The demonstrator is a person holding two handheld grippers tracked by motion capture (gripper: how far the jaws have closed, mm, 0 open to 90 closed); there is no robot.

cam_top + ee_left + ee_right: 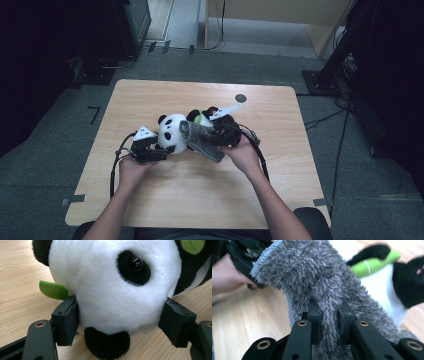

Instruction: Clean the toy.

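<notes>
While my right gripper [329,315] pinches a fold of the grey fuzzy sock [322,282] tight between its two black jaws, my left gripper [117,322] has its jaws pressed into either side of the panda plush's [110,290] white head, holding the toy steady on the wooden table [200,195]. From the high view, the sock [202,140] lies draped across the panda [172,131], its ribbed cuff raised near the head and its other end trailing down toward my right hand [243,152]; the toy sits near the middle of the table, between my two hands, with my left hand [131,167] behind its gripper [165,150]. I judge the job of dressing the panda in the sock to be barely begun: both things are secured, but the cuff is not yet opened or slipped over any part of the toy. Stretching the opening and pulling it on remain.
</notes>
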